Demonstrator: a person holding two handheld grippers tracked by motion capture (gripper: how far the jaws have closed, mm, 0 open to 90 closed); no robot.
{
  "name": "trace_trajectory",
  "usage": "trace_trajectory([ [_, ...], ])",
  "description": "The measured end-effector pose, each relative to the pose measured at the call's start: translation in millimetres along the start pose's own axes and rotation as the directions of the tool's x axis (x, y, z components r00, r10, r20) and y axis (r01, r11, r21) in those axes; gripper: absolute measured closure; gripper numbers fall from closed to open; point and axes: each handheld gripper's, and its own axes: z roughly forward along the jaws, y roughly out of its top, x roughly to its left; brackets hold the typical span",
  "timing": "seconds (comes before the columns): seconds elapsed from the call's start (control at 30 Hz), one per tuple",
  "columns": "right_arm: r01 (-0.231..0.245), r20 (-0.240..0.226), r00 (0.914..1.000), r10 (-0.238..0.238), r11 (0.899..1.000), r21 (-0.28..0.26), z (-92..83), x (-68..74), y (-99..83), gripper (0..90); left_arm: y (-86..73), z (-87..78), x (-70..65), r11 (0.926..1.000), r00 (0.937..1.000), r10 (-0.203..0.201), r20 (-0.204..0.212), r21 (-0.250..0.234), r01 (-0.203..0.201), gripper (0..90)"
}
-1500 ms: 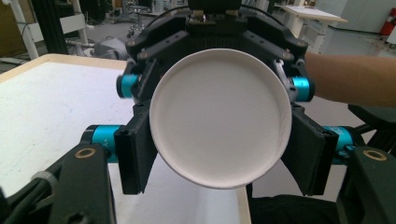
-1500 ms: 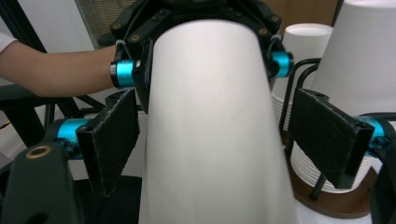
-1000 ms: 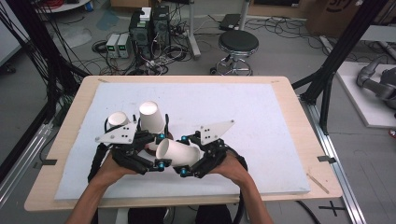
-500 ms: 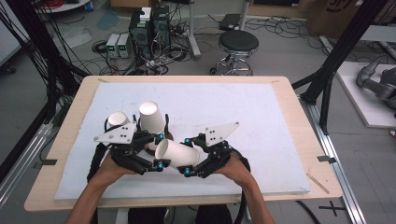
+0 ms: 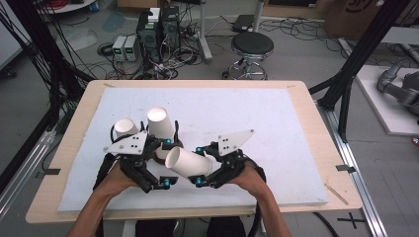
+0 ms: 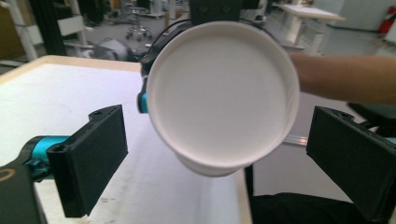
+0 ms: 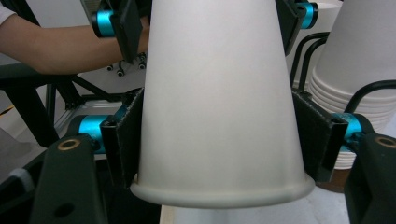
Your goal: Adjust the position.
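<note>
A white paper cup [image 5: 188, 162] lies on its side above the table's front. My right gripper [image 5: 198, 166] is shut on it near the rim, and its pads [image 7: 128, 135] press both sides of the cup [image 7: 215, 70]. The cup's closed base [image 6: 219, 98] points at my left gripper [image 5: 170, 163], which is open. Its jaws stand wide on either side of the base without touching it. An upside-down stack of white cups [image 5: 160, 126] stands just behind the grippers, and it shows at the right of the right gripper view as the stack [image 7: 355, 70].
A further white cup [image 5: 126, 129] sits left of the stack. The white mat [image 5: 276, 128] covers the wooden table [image 5: 326, 148]. Beyond the table are a stool [image 5: 252, 47], computer boxes and cables on the floor.
Almost nothing: both hands have shifted slightly, and the cup stays held sideways in the right gripper with the left gripper's jaws still open around its base.
</note>
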Motion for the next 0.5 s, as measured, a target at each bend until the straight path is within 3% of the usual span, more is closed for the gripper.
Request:
trace_trajectory([
  [0.1, -0.002, 0.007, 1.0, 0.002, 1.0, 0.001, -4.1, 0.5, 0.4, 28.3, -2.3, -2.5, 0.9, 1.0, 1.0, -0.004, -0.003, -0.005, 0.004, 5.3],
  [0.2, -0.001, 0.018, 0.9998, 0.001, 1.0, 0.0, -7.8, 0.1, 0.6, 28.3, -4.5, -6.1, -0.3, 0.9992, 0.9997, -0.026, -0.005, 0.031, 0.026, 5.3],
  [0.3, -0.015, 0.023, 0.9996, 0.015, 1.0, 0.005, -10.4, -0.4, 0.5, 28.2, -7.0, -9.3, -0.9, 0.9963, 0.9979, -0.033, -0.056, 0.077, 0.038, 5.3],
  [0.4, -0.015, 0.026, 0.9996, 0.014, 1.0, 0.022, -10.9, -1.4, 0.7, 28.2, -9.3, -12.3, 0.6, 0.9905, 0.9933, -0.064, -0.097, 0.115, 0.075, 5.3],
  [0.5, -0.033, 0.036, 0.9989, 0.031, 0.998, 0.059, -11.0, -1.5, 2.3, 28.2, -8.5, -13.7, 2.7, 0.9783, 0.992, -0.092, -0.086, 0.178, 0.106, 5.3],
])
